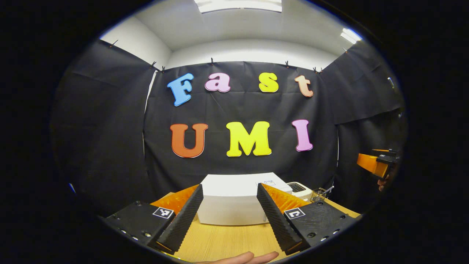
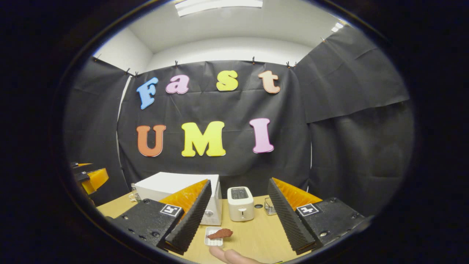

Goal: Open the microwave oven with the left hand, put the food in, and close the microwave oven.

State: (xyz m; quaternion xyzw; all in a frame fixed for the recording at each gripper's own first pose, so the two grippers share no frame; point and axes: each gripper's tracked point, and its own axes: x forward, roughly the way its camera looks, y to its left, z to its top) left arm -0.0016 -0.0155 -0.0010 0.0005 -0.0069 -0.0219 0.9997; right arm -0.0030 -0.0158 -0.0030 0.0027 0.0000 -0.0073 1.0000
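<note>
while the microwave (image 2: 176, 192) sits shut — food (image 2: 220, 233) perhaps on a tray.

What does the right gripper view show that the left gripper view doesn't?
Right gripper view: brown food on a small white tray, just ahead of the open right claw. Left gripper view: a wire basket beside the toaster, with the open left claw framing the microwave. Both: the white microwave, the toaster and the wooden table.
</note>
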